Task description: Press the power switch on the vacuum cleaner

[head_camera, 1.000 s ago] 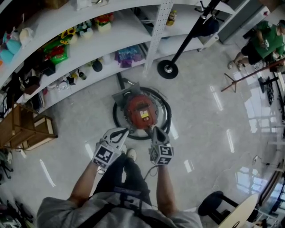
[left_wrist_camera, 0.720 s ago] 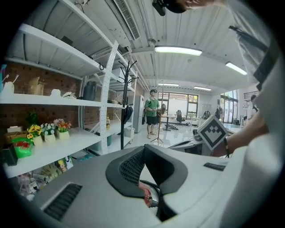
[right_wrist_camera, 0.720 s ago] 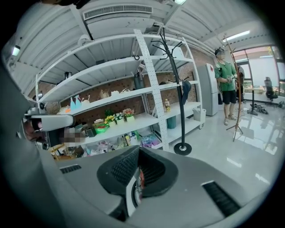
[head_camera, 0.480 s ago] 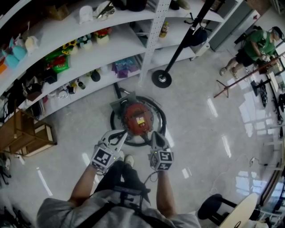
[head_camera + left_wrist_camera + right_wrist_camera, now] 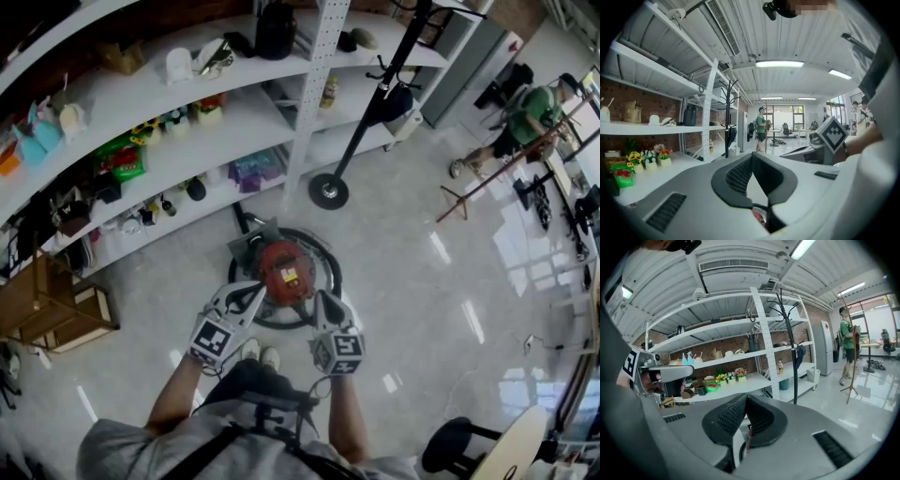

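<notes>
The vacuum cleaner point(image 5: 286, 270) sits farther below than a second ago. The left claw point(image 5: 255, 292) and right claw point(image 5: 321, 298), pressed together and empty, are probably clear of it.

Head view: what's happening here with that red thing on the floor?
A person stands over a round red vacuum cleaner on the glossy grey floor, a black hose looped around it. Each hand holds a gripper: the left gripper and the right gripper hang over the vacuum's near side, jaws together with nothing between them. Whether either tip touches the vacuum cannot be told, and no switch can be made out.
</notes>
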`<state>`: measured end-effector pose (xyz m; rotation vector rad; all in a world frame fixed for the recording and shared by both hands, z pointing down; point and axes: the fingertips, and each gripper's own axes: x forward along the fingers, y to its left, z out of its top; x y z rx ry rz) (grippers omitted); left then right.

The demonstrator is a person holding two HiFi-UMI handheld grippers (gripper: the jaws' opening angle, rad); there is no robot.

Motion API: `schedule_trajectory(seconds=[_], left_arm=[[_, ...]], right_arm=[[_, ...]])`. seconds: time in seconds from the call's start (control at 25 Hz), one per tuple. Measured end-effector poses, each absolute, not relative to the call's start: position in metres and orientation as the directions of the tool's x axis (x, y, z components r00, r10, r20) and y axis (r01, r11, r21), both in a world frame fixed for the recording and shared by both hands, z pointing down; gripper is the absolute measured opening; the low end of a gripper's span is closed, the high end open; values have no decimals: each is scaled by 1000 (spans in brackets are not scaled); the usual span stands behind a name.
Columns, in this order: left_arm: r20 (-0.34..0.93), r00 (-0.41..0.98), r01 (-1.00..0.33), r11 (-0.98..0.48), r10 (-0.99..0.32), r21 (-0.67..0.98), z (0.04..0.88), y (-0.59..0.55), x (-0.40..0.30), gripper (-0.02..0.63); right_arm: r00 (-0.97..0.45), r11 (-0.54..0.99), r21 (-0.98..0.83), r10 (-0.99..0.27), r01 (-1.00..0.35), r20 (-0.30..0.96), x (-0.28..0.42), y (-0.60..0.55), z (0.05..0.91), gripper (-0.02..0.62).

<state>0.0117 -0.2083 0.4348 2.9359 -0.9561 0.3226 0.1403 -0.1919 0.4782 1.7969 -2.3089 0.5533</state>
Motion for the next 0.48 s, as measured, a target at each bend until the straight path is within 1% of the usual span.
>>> schedule_trajectory(seconds=[0.48], left_arm=[[159,804,-570,-819,-573,-66,394,-208,11,8]], right_arm=[[-281,250,-151,-928,-956,243,133,-186,415,12]])
